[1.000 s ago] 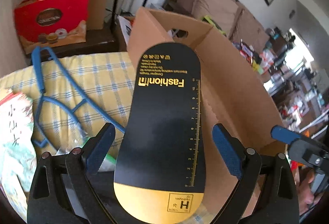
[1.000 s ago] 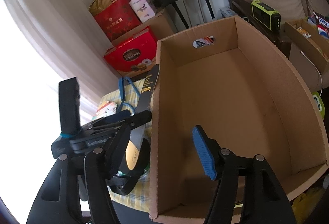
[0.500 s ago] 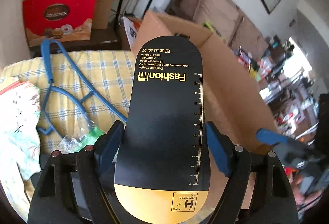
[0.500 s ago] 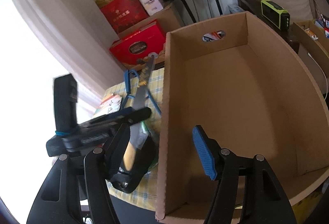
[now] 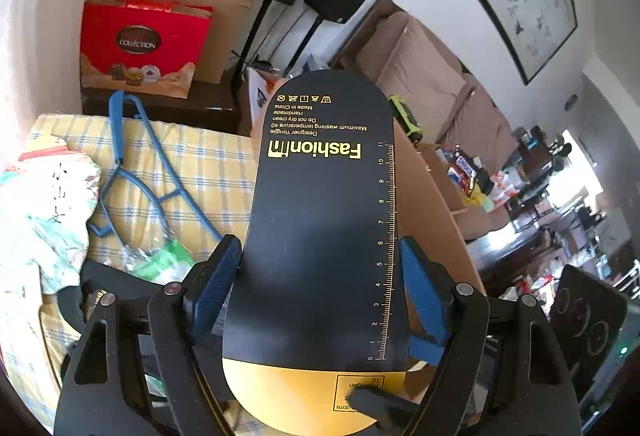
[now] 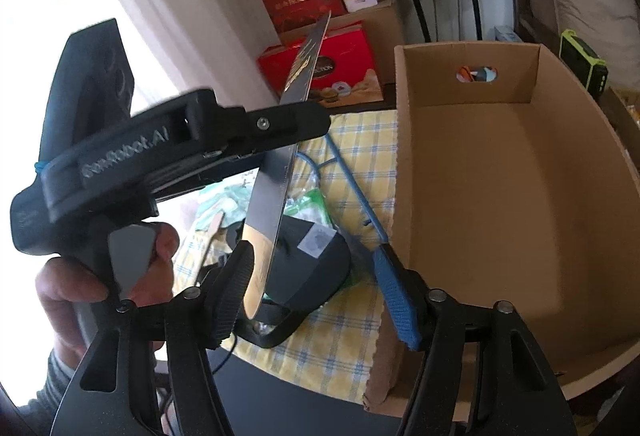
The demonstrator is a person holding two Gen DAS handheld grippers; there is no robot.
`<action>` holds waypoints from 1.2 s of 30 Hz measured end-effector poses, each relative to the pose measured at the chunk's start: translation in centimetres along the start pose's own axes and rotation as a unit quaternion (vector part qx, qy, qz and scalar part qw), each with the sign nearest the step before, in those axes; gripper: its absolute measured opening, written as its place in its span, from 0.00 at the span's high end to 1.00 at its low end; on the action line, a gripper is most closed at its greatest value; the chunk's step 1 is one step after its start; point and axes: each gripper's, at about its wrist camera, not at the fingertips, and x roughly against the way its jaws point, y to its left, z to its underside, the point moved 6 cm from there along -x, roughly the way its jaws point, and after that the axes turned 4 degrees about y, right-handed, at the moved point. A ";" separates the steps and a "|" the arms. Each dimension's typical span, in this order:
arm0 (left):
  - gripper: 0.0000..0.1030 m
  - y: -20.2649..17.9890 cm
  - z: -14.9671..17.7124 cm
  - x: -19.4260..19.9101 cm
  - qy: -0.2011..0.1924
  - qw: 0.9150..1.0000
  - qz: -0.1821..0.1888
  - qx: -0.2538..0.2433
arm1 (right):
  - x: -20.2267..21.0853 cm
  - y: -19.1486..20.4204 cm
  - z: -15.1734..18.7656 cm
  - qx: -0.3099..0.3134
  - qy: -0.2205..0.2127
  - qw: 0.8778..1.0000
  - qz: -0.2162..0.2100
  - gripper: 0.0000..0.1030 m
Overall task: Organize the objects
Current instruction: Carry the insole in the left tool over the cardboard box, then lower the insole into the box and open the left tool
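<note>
- Holding the black-and-gold card [image 5: 320, 236] by its two long edges, our left gripper [image 5: 320, 280] had both blue pads pressed against it, jaws fairly wide because the card is wide.
- We saw the card raised off the yellow checked cloth [image 5: 208, 171], tilted up, its far end over the near rim of the cardboard box [image 6: 500, 163].
- Our right gripper [image 6: 316, 296] was closing; the card's gold end stood edge-on just beside its left pad, though the pads did not appear to press on it, and a dark shoe-like thing [image 6: 308, 260] lay beyond them.
- We judged the box empty as far as its floor showed.
- Risk: an edge grip on a thin stiff card is shallow; we thought a twist could let it pivot or slip out.
- Risk: the closing right jaws could nudge the card's lower end and lever it out of the left pads.
- Risk: the card's tip could catch the box wall and push the box.
- A blue hanger [image 5: 132, 171] lay across the cloth, near the box, easy to snag.
</note>
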 end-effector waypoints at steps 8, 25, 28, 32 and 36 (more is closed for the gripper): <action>0.25 -3.2 0.6 -1.5 0.009 1.000 0.017 0.000 | 0.7 -2.6 0.3 -0.041 -0.004 0.999 -0.022 0.88; 0.25 -12.0 0.7 -7.4 0.063 0.996 0.057 -0.030 | 6.6 -11.5 1.2 -0.114 -0.042 0.992 -0.015 0.90; 0.25 -12.9 1.2 -8.9 0.074 0.995 0.058 -0.028 | 6.7 -13.2 1.8 -0.125 -0.039 0.991 -0.008 0.90; 0.25 -13.8 1.9 -11.5 0.091 0.994 0.061 -0.013 | 6.8 -16.0 2.8 -0.143 -0.030 0.989 -0.009 0.89; 0.25 -14.7 2.5 -14.3 0.115 0.991 0.068 0.005 | 6.7 -18.8 3.6 -0.159 -0.018 0.987 0.007 0.88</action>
